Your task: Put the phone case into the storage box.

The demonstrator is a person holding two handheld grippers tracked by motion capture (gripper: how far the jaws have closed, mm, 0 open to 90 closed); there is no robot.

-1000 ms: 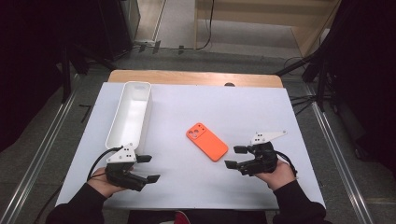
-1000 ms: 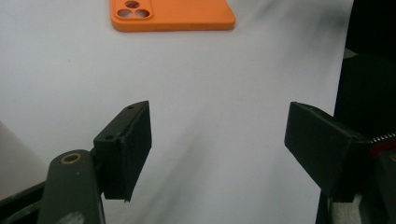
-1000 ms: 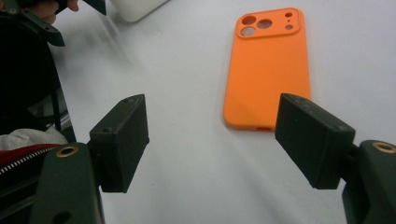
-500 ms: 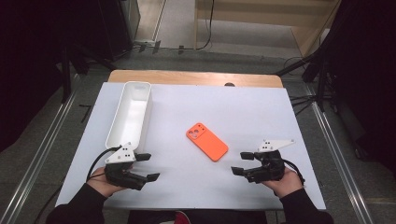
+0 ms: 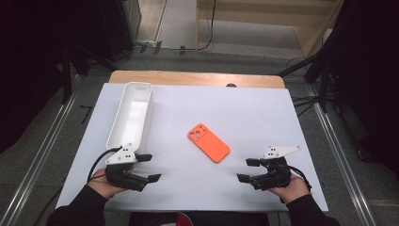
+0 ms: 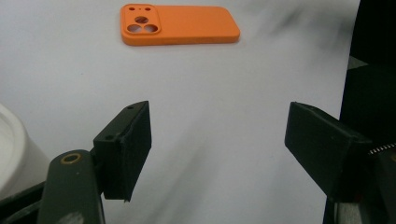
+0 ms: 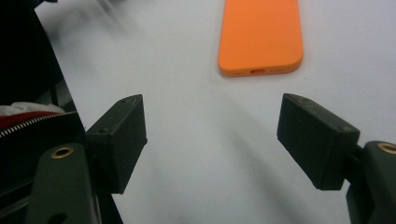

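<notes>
An orange phone case (image 5: 208,142) lies flat in the middle of the white table, camera holes toward the far left. My left gripper (image 5: 149,168) rests near the front left edge, open and empty, pointing right. In the left gripper view the phone case (image 6: 180,24) lies well ahead of the left gripper (image 6: 219,140). My right gripper (image 5: 245,170) sits near the front right, open and empty, pointing left. In the right gripper view the case's port end (image 7: 260,35) lies ahead of the right gripper (image 7: 210,135), apart from the jaws.
A long white tray (image 5: 131,114) stands on the left side of the table, its near end just beyond my left gripper; its rounded corner (image 6: 11,149) is beside the left jaw. The table's wooden far edge (image 5: 197,77) borders dark floor and rails.
My right gripper has drawn back toward the front right edge, away from the phone case, and sunk a little. The left gripper and the case have stayed put.
</notes>
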